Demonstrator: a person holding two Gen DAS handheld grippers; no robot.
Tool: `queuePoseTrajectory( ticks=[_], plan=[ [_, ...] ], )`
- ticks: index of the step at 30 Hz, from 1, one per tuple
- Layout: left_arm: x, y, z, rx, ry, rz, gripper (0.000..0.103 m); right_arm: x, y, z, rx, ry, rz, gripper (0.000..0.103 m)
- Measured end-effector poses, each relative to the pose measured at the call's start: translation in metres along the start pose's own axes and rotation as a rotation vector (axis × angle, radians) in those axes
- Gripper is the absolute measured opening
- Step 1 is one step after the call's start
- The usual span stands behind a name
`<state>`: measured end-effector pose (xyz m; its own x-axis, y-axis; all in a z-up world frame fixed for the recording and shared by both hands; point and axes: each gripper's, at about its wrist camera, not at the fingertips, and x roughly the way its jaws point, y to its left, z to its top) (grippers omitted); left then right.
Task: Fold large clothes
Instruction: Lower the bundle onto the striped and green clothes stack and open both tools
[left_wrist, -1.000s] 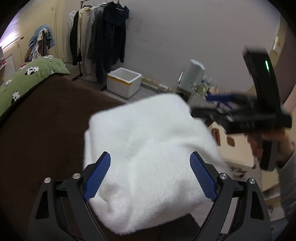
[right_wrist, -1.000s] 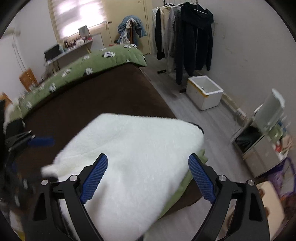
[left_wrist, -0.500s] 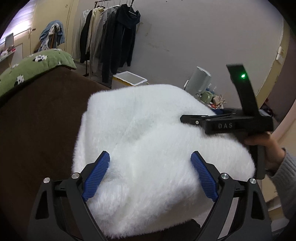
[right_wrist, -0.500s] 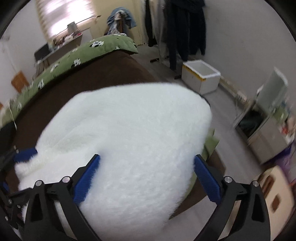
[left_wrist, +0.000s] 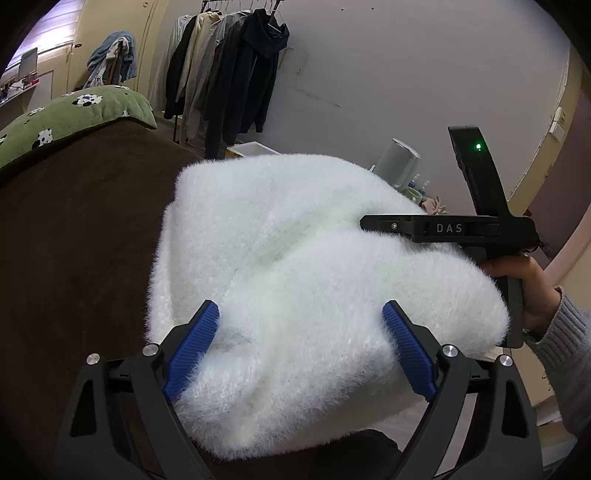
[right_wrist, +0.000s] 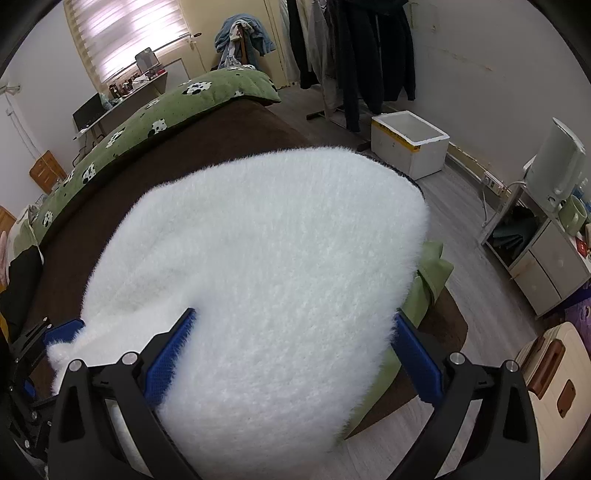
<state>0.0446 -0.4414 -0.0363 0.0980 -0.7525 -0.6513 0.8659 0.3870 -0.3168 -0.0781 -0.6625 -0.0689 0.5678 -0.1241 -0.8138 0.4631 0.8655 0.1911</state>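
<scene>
Resting as a folded bundle, the fluffy white fleece garment (left_wrist: 295, 280) fills frame centre in both views, lying on the dark brown bed cover (left_wrist: 74, 240), its far corner near the bed's edge. Left claw (left_wrist: 301, 350): blue pads spread wide to either side of the pile, closed on nothing, probably hovering to press or square it. Right claw (right_wrist: 295, 354): equally wide, straddling the near edge, gripping nothing. In the left view it juts in flat from the right over the garment's top, likely smoothing. Fold looks nearly done. Green spotted quilt (right_wrist: 177, 107) upper left.
</scene>
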Motion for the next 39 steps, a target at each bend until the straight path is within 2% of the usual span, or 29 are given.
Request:
queuePoseTrajectory(
  ticks=[6, 9, 10, 14, 23, 27, 31, 35, 39],
  plan=[
    [0.000, 0.000, -0.004, -0.005, -0.018, 0.008, 0.090, -0.001, -0.003, -0.002, 0.072, -0.010, 0.021, 0.097],
    [0.000, 0.001, -0.004, -0.007, -0.018, 0.018, 0.094, -0.004, -0.002, -0.003, 0.087, -0.024, 0.018, 0.097],
    [0.001, 0.000, -0.003, -0.004, -0.016, 0.039, 0.097, -0.005, 0.000, -0.001, 0.087, -0.030, 0.010, 0.097],
    [-0.001, 0.008, -0.004, -0.027, -0.016, 0.021, 0.097, -0.008, 0.005, 0.000, 0.075, -0.053, -0.029, 0.097],
    [-0.002, 0.009, -0.002, -0.007, 0.010, 0.010, 0.097, -0.024, 0.021, -0.001, 0.043, -0.083, -0.137, 0.097],
    [-0.007, 0.004, 0.002, -0.028, 0.032, 0.042, 0.097, -0.046, 0.032, -0.007, 0.021, -0.128, -0.165, 0.097],
    [-0.022, -0.010, 0.001, 0.034, 0.017, 0.085, 0.097, -0.072, 0.042, -0.015, -0.008, -0.184, -0.135, 0.097],
    [-0.051, -0.036, 0.000, 0.143, -0.014, 0.187, 0.097, -0.110, 0.061, -0.036, -0.052, -0.256, -0.148, 0.097],
    [-0.093, -0.058, -0.006, 0.141, -0.044, 0.220, 0.097, -0.146, 0.078, -0.055, -0.095, -0.271, -0.138, 0.097]
  ],
)
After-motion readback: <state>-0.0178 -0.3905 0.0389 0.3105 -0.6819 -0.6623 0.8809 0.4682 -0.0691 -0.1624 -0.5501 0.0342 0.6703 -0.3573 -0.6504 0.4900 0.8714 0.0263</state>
